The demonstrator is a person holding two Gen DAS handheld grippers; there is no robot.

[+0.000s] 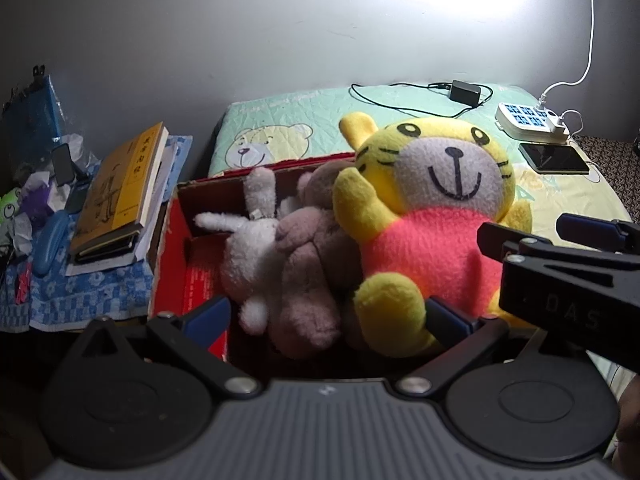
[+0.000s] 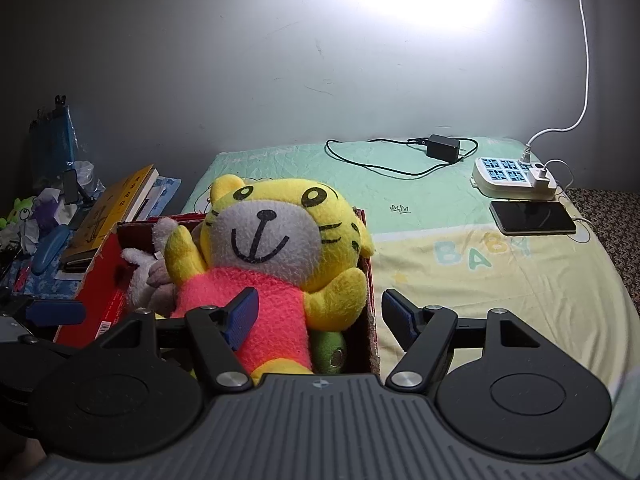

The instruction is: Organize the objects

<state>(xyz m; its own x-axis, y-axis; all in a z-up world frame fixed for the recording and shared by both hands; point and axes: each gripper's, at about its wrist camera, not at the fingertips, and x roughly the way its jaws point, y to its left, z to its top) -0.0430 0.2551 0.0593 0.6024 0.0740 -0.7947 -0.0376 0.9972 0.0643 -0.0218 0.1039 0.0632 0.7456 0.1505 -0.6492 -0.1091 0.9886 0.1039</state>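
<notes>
A red cardboard box (image 1: 172, 248) (image 2: 100, 280) sits on the bed and holds plush toys. A yellow tiger plush in a pink shirt (image 1: 432, 208) (image 2: 276, 248) lies on top at the box's right side. A white bunny (image 1: 248, 252) and a brown-pink plush (image 1: 308, 276) lie beside it; the bunny also shows in the right wrist view (image 2: 138, 272). A green toy (image 2: 330, 350) peeks out under the tiger. My left gripper (image 1: 328, 316) is open just before the box. My right gripper (image 2: 320, 316) is open, straddling the box's right wall, and also shows in the left wrist view (image 1: 560, 248).
A pastel baby quilt (image 2: 460, 264) covers the bed. On it lie a phone (image 2: 532, 216), a white power strip (image 2: 512, 174) and a black charger with cable (image 2: 442, 148). Stacked books (image 1: 116, 200) and clutter sit on a side table at left.
</notes>
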